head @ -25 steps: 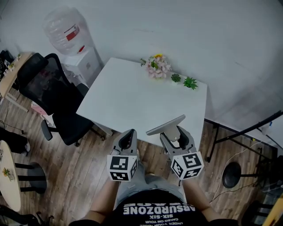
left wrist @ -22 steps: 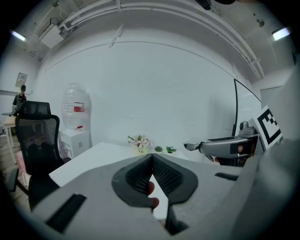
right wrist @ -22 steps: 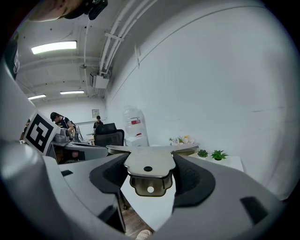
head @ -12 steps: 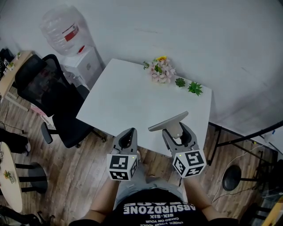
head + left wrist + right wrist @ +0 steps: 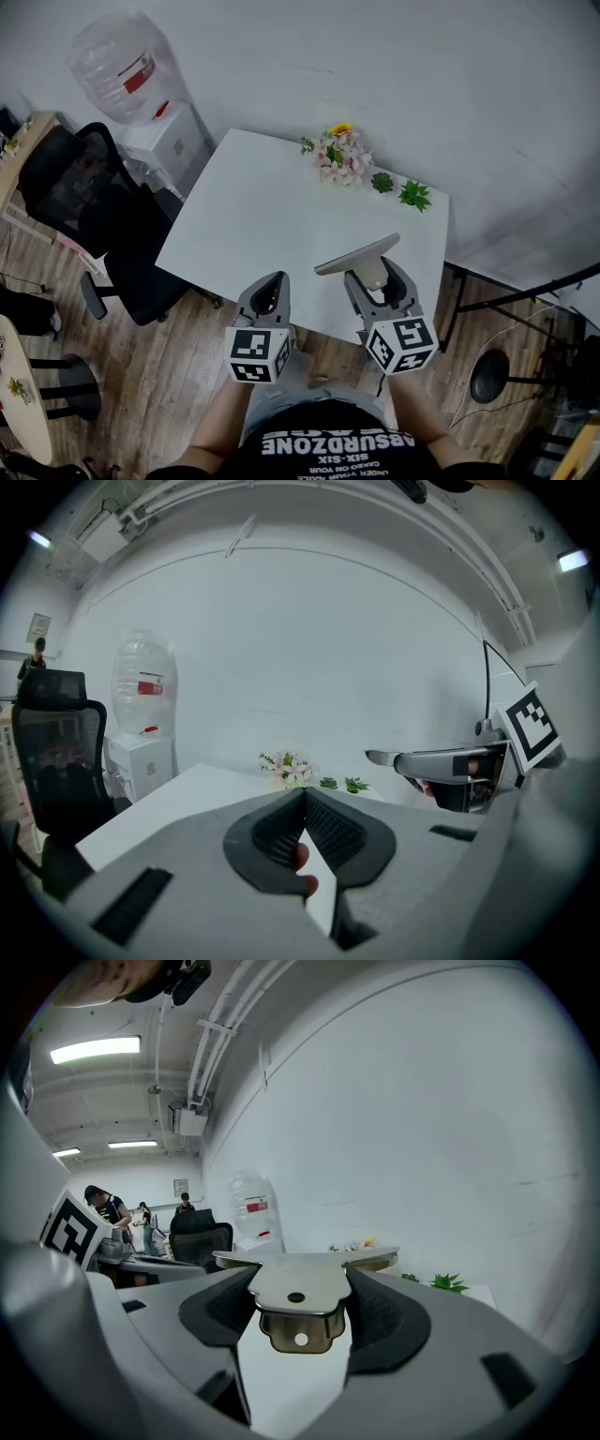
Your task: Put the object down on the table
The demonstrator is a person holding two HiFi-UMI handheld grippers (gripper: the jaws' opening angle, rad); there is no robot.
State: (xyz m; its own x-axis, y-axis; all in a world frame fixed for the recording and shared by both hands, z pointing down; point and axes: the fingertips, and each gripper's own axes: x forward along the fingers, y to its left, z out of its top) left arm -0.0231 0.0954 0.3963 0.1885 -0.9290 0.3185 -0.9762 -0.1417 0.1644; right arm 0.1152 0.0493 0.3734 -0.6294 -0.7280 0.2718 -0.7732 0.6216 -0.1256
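Note:
My right gripper (image 5: 375, 273) is shut on a flat grey metal piece (image 5: 354, 255) with a wide bar across its top. It holds the piece level in the air over the near edge of the white table (image 5: 262, 216). In the right gripper view the piece (image 5: 298, 1286) sits clamped between the dark pads (image 5: 389, 1321), and its folded tab with a hole hangs below. My left gripper (image 5: 270, 287) hovers beside it at the table's near edge. Its jaws (image 5: 305, 803) meet at the tips with nothing between them. From the left gripper view the held piece (image 5: 417, 758) shows at the right.
A pink flower bunch (image 5: 339, 156) and two small green plants (image 5: 382, 182) (image 5: 413, 195) stand along the table's far edge. A black office chair (image 5: 80, 202) and a water dispenser (image 5: 127, 80) stand to the left. A black stand (image 5: 525, 281) is at the right.
Both grippers have edged a little forward toward the table, the right one still carrying the metal piece. Neither grip has changed.

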